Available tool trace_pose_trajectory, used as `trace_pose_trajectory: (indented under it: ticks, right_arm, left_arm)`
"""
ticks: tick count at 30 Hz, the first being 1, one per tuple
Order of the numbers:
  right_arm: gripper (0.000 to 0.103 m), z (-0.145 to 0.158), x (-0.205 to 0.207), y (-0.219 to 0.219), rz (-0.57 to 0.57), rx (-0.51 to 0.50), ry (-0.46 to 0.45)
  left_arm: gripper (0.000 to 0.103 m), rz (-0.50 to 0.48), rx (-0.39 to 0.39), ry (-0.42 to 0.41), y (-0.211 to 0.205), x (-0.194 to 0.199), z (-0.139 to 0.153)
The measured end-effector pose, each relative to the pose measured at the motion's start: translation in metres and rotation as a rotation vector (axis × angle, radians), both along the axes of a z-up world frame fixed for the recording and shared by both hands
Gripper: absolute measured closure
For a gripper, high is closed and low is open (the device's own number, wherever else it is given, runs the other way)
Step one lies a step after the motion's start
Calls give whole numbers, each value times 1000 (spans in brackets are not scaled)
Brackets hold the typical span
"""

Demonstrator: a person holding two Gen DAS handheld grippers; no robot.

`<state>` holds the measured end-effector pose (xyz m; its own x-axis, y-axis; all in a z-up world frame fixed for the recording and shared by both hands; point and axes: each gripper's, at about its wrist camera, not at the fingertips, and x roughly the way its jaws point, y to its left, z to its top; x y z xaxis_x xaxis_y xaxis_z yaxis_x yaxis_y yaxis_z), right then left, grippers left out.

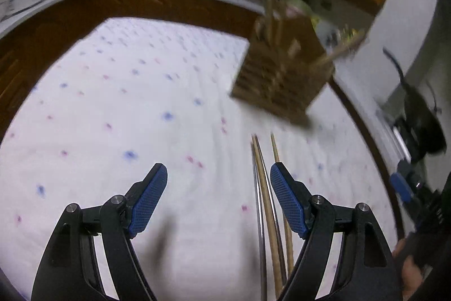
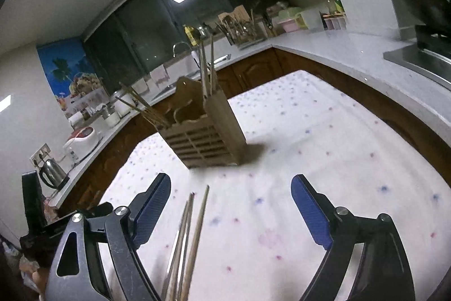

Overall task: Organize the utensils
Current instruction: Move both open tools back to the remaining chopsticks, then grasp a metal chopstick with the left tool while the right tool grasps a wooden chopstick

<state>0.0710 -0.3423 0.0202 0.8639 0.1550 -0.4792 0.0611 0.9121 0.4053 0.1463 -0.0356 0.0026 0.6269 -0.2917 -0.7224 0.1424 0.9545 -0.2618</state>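
Utensils here mean a loose bundle of chopsticks (image 1: 266, 205) lying on a white tablecloth (image 1: 141, 103) dotted with small blue and pink marks, plus the wooden holder (image 2: 205, 129) they belong in.

The cloth covers a table ringed by a pale kitchen counter (image 2: 352, 52) with brown cabinet doors beneath it.

The holder, a slatted wooden box, stands upright on the cloth. In the right wrist view it sits at about twelve o'clock from the right gripper (image 2: 231, 203), well beyond the fingertips. Several chopsticks already stand in it: a group leaning out toward ten o'clock from its left compartment, and a few pale ones rising nearly straight up from its back right corner. In the left wrist view the holder (image 1: 279, 78) is blurred and sits at about one o'clock from the left gripper (image 1: 218, 188).

The left gripper hangs over the cloth with its jaws spread wide and nothing between the blue pads (image 1: 146, 202). The loose sticks run toward twelve o'clock just inside its right finger, one of them passing under that finger; whether they touch it I cannot tell.

The right gripper's jaws are likewise spread wide and hold nothing. The same bundle (image 2: 188, 239) lies close beside its left finger, inside the gap, tips pointing at about one o'clock toward the holder.

At least one stick in the bundle looks metallic and grey; the others are wooden.
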Motion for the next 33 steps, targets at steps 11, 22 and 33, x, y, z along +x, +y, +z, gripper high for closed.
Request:
trace_pose_trajectory:
  ticks: [11,22,33]
  right_arm:
    - [14,1,-9,-12,-37,21,14]
    - [17,-13,6,15,49,6,63]
    - [66,-55,87,69,206,-97,240]
  left_arm:
    - [36,-92,211,140,-61,15,-56]
    - [38,-81,228,107,-26,7,-53]
    - [39,-36,117,145,-8,44,-42]
